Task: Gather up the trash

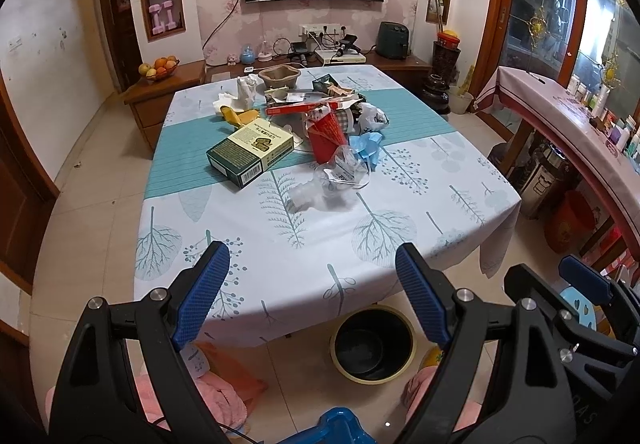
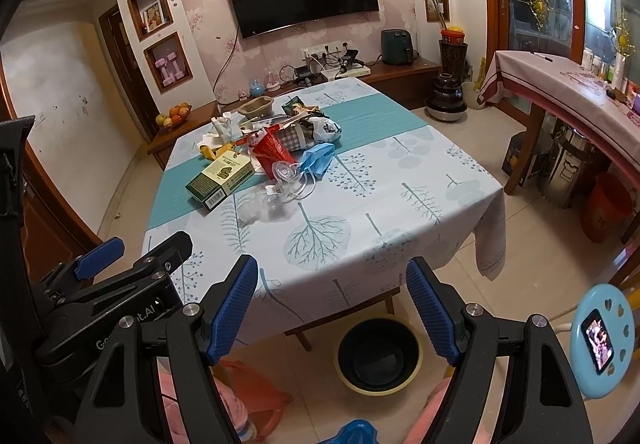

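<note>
Near the middle of the worktop [image 1: 400,228], toward its far edge, lies the trash: a green box [image 1: 250,153], a red carton [image 1: 326,133], a blue face mask [image 1: 366,147], crumpled clear plastic [image 1: 332,183], white tissue [image 1: 240,93] and a banana peel [image 1: 236,115]. At the far edge sits a brown pulp tray [image 1: 279,77]. Below the near edge, on the floor, stands a dark bin with a yellow rim [image 1: 374,342]. Both tools hang over the near edge, well apart from the pile. Left hand-held gripper [image 1: 310,284]: released, jaws wide, nothing between. Right hand-held gripper [image 2: 332,292]: released too, jaws spread and empty.
</note>
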Demonstrator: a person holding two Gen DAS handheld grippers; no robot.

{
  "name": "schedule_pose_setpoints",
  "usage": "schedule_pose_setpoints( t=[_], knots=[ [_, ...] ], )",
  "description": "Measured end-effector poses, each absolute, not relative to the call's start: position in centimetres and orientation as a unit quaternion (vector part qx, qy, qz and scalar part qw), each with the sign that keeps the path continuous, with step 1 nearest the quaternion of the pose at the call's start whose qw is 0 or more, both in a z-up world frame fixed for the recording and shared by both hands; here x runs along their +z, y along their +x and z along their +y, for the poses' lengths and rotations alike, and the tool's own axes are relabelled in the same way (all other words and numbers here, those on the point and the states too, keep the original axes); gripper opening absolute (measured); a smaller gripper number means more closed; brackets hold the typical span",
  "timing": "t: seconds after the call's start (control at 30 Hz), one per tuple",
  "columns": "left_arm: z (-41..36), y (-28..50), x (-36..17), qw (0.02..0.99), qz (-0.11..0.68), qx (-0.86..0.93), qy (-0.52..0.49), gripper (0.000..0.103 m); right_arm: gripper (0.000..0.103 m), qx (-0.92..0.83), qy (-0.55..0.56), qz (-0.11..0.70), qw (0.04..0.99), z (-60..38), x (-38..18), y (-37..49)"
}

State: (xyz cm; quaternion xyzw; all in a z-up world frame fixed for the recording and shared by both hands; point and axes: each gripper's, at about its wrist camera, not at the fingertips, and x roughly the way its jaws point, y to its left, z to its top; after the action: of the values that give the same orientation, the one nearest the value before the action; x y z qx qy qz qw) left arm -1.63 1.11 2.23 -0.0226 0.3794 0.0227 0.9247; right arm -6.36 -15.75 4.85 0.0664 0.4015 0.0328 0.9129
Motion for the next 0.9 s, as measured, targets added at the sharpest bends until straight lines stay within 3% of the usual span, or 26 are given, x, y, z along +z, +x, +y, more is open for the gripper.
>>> schedule_pose_setpoints(
  t=[0.9],
  knots=[
    [1.32,-1.71,2.18,0.924,0.380,0.022,-0.022,0.083,0.078,0.036,0.070,0.400,0.913,-15.68,4.60,-6.45]
  ],
)
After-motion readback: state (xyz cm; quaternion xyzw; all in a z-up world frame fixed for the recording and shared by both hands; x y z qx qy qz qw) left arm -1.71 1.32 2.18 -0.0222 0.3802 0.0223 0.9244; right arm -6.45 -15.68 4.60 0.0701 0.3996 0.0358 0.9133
